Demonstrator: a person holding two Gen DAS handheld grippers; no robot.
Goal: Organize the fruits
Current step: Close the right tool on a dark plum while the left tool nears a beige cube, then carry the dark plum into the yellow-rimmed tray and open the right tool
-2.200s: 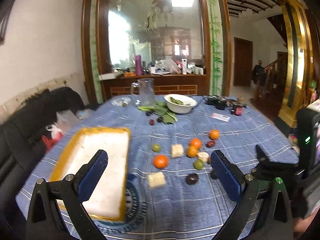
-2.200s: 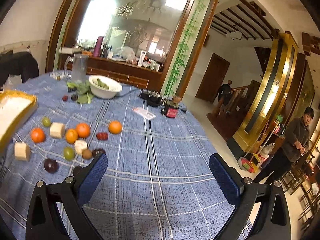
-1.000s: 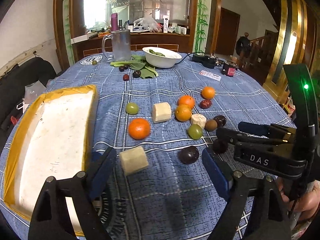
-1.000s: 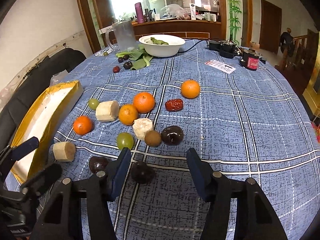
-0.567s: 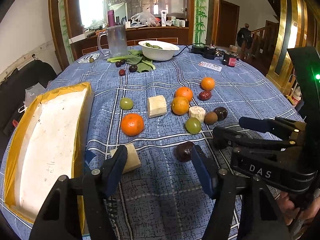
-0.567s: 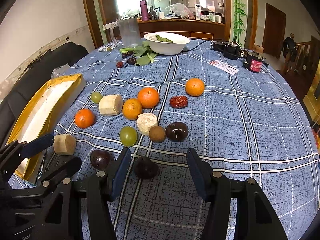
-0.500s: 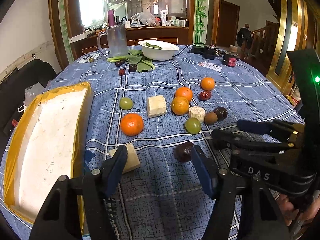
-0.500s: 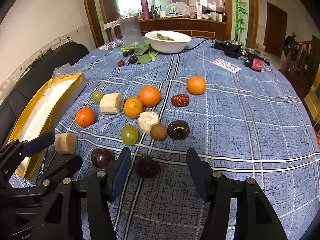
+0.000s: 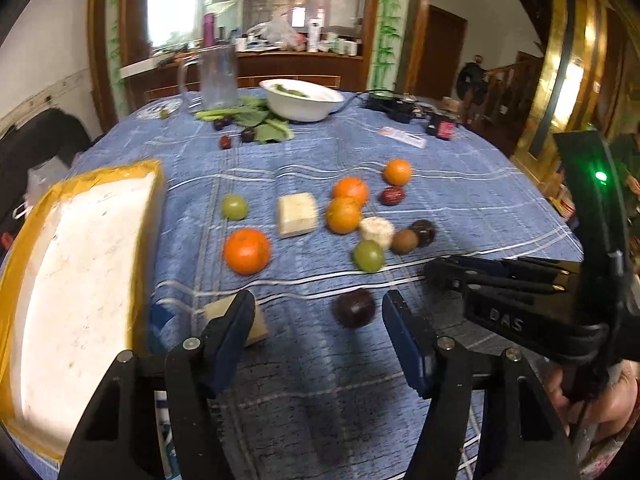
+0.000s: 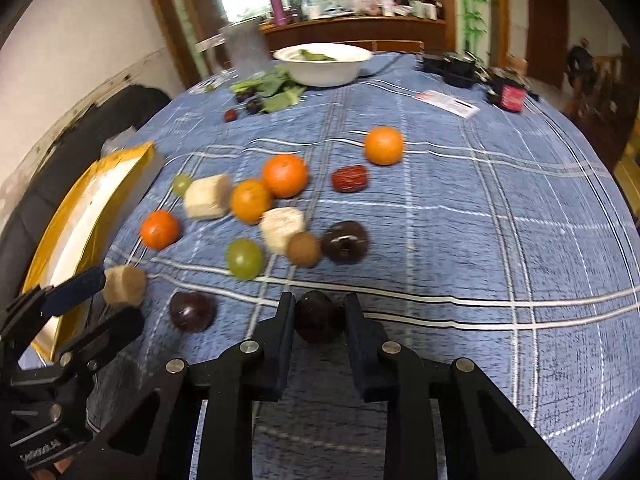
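My right gripper [image 10: 319,312] is shut on a dark plum [image 10: 318,320] low over the blue checked tablecloth. My left gripper [image 9: 318,318] is open, with a second dark plum [image 9: 354,307] between its fingers near the right one, and a pale fruit chunk [image 9: 256,322] behind its left finger. The right gripper also shows at the right of the left wrist view [image 9: 436,272]. Oranges [image 10: 285,175], green grapes [image 10: 244,258], pale chunks [image 10: 282,228], a kiwi [image 10: 303,249], a red date [image 10: 349,178] and another dark fruit [image 10: 346,242] lie scattered further back.
A yellow-rimmed white tray [image 9: 80,264] lies at the left of the table. A white bowl [image 9: 301,100], a glass jug [image 9: 216,76], green leaves [image 9: 260,122] and small gadgets [image 9: 440,126] stand at the far side.
My right gripper has closed on the dark plum that lay between its fingers. My left gripper has moved forward and narrowed around the other plum.
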